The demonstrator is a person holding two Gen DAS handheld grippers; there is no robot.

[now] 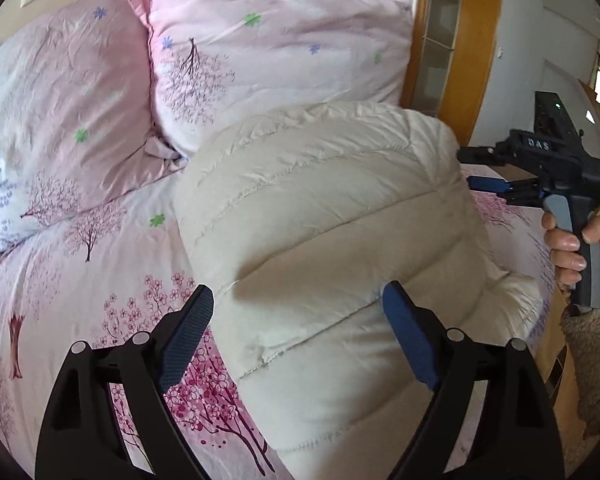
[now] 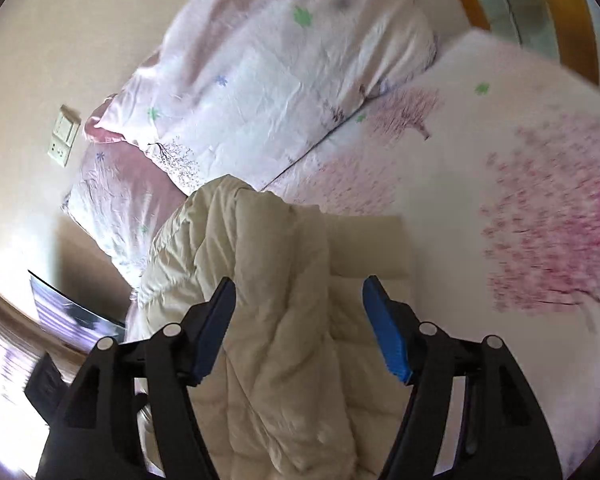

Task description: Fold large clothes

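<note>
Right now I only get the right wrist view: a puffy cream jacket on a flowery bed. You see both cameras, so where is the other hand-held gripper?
Observer: The left hand-held gripper hangs over the near end of the cream jacket, one finger above the bedspread.
Operator: Is it pinching anything?
Observer: No. Its jaws stand wide open, with the jacket's edge between them.
Operator: And who holds mine?
Observer: A hand in a fuzzy beige sleeve grips the right hand-held gripper, just off the jacket's right side.
</note>
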